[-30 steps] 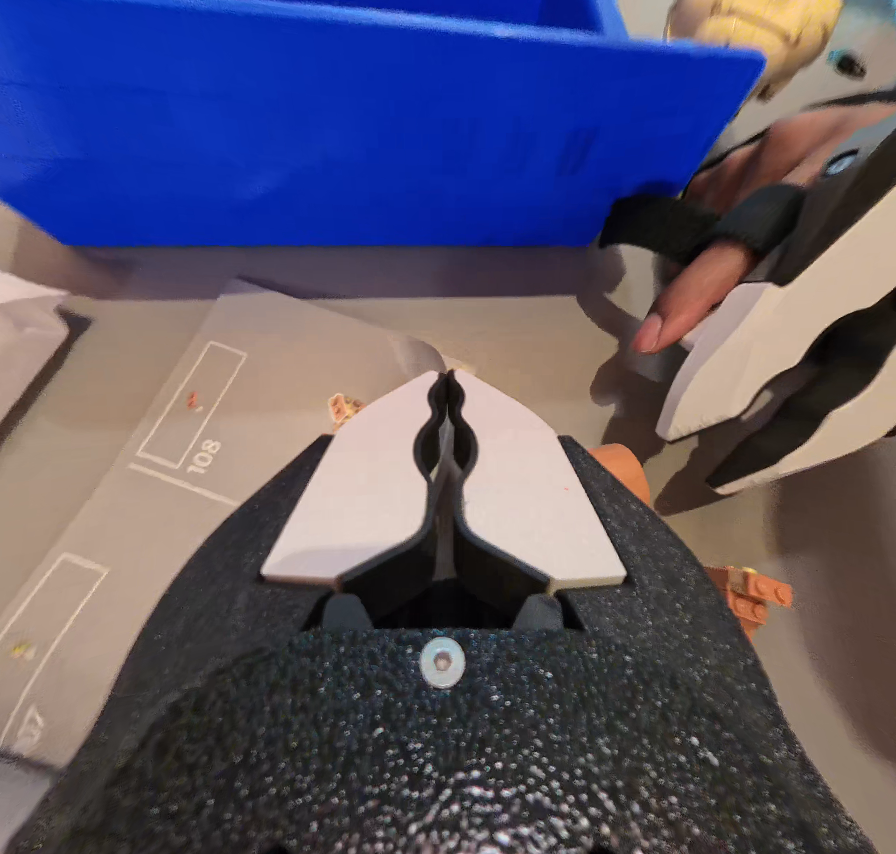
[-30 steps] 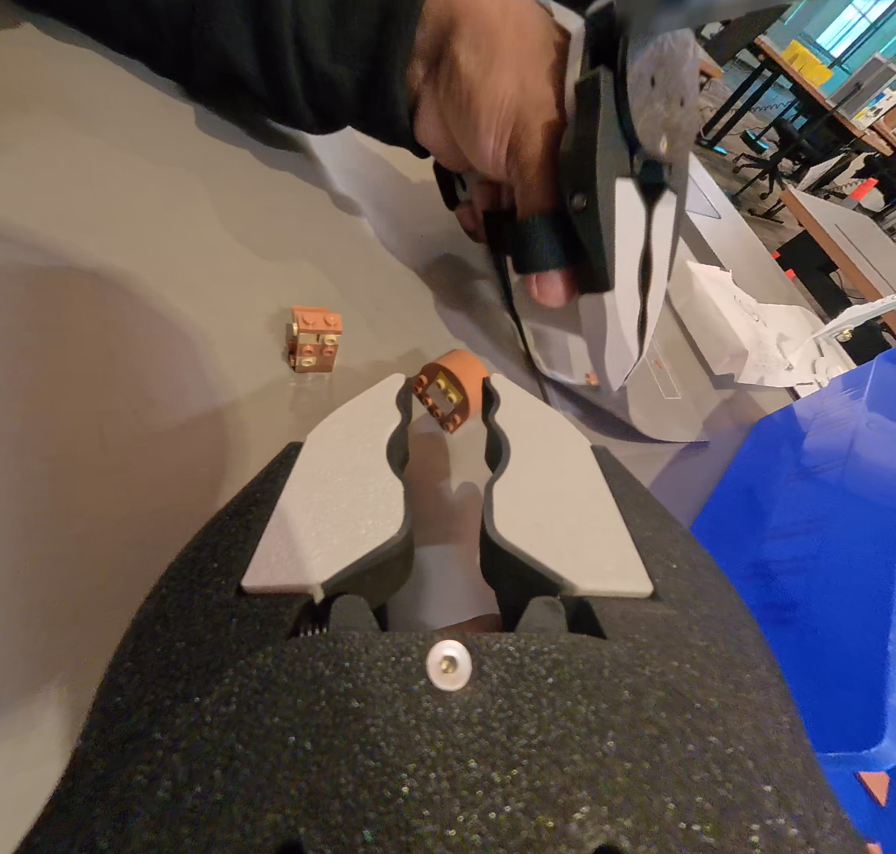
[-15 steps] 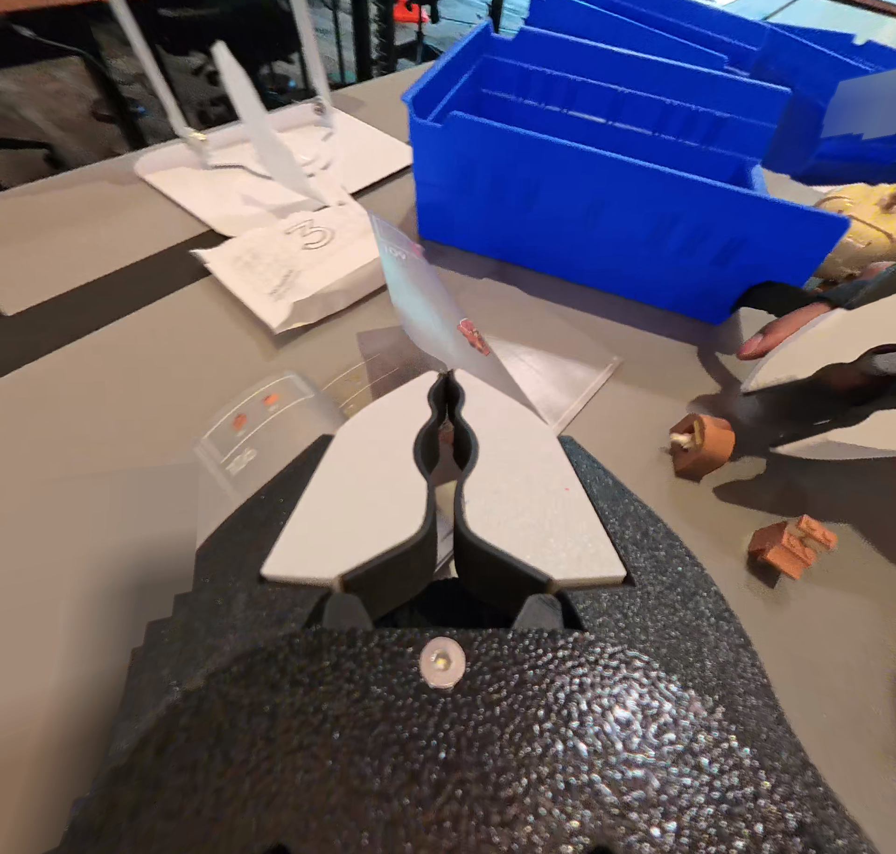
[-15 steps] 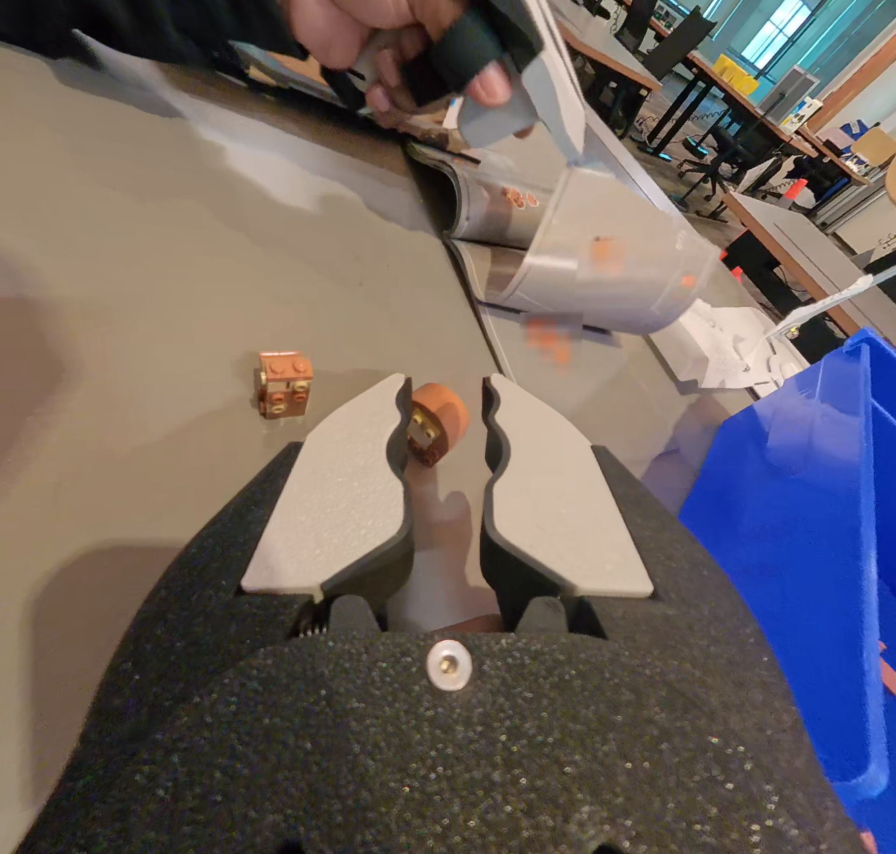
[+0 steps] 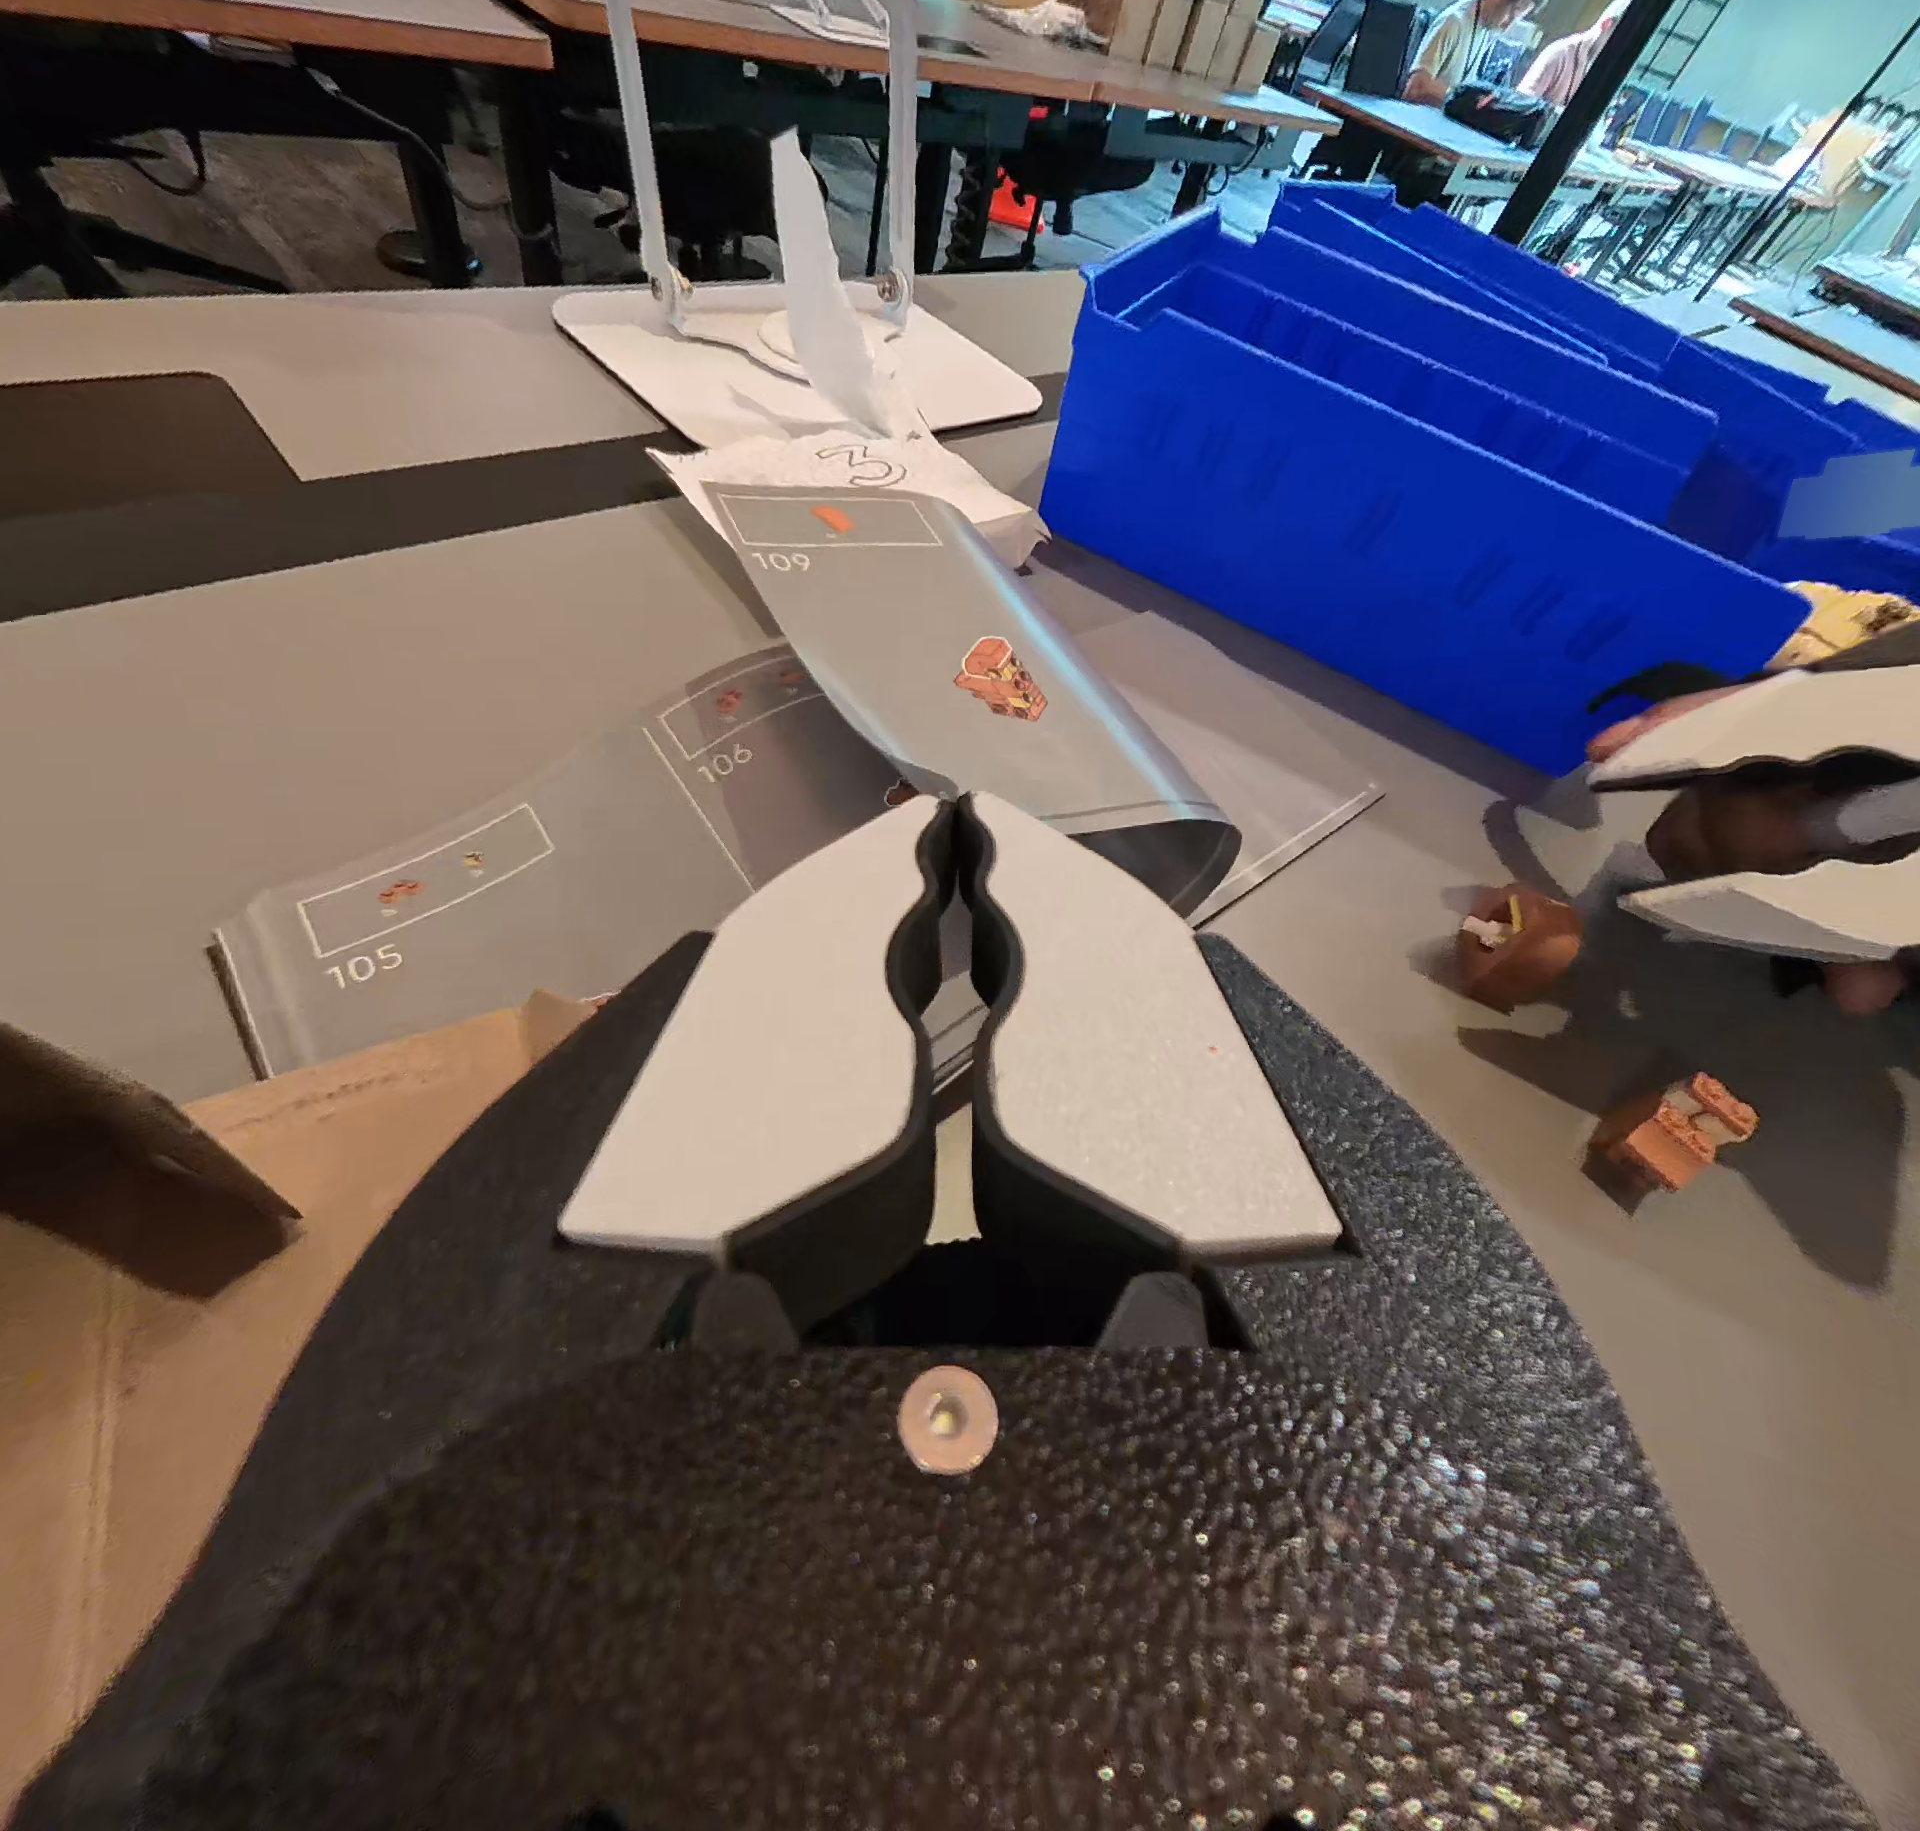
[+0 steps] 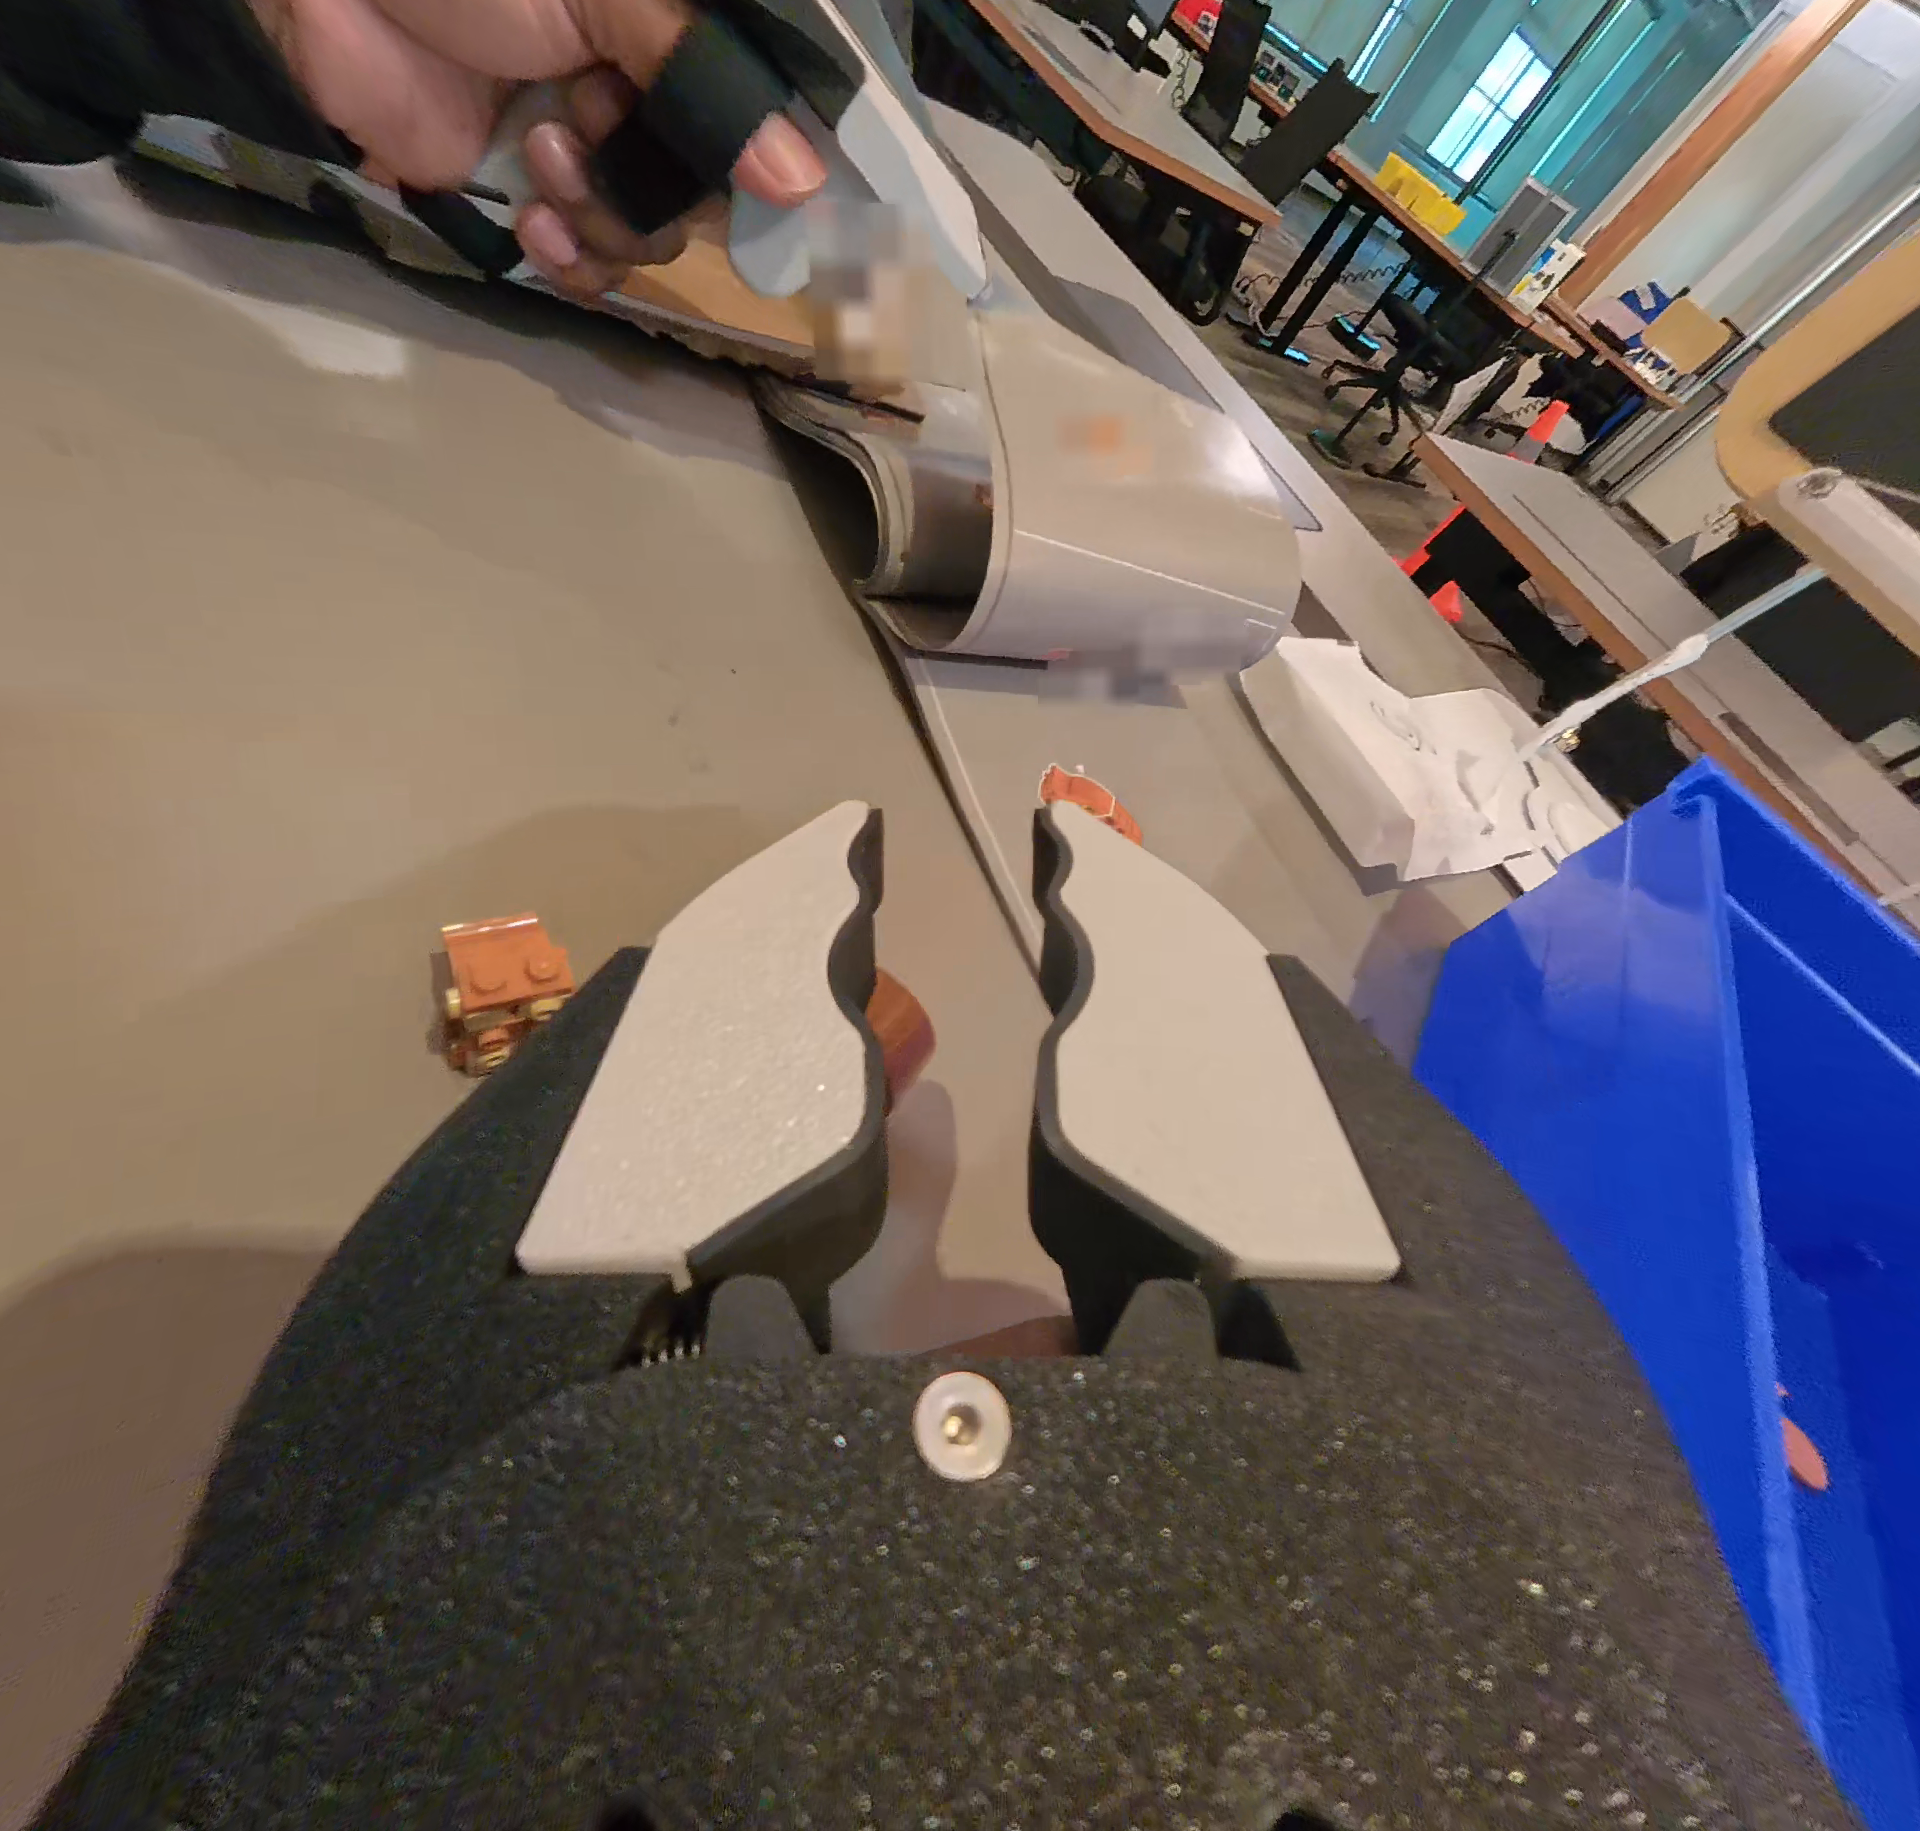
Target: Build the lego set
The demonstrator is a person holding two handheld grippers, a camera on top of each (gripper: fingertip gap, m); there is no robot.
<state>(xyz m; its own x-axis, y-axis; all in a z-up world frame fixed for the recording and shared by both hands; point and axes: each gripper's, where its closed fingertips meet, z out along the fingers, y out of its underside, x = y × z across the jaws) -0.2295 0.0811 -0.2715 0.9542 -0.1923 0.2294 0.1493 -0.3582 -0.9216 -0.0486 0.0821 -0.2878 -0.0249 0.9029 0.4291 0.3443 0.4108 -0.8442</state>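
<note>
My left gripper (image 5: 956, 810) is shut on a grey page (image 5: 935, 659) of an open instruction booklet (image 5: 499, 877) and holds the page curled up over the booklet. The right wrist view shows it too, held by a hand (image 6: 447, 46), with the curled page (image 6: 1122, 534) below it. My right gripper (image 6: 956, 825) is open and holds nothing. It hovers over the grey table. A round brown brick piece (image 6: 899, 1028) lies on the table, partly under its left finger, with no pad pressing on it. The left wrist view shows that piece (image 5: 1517, 950) beside the right gripper (image 5: 1766, 846).
A small brown brick assembly (image 6: 499, 992) sits left of my right gripper; it also shows in the left wrist view (image 5: 1673, 1132). A blue bin (image 5: 1403, 534) stands at the right (image 6: 1662, 1106). A white paper bag (image 5: 862, 472) and a white stand base (image 5: 644, 347) lie behind the booklet. Brown paper (image 5: 208, 1262) lies at lower left. My hands' fingertips stand some 20 cm from each other.
My left gripper, still shut on the page, has lifted it and drawn it back over the booklet. My right gripper stayed open and moved forward over the round piece, now under its left finger.
</note>
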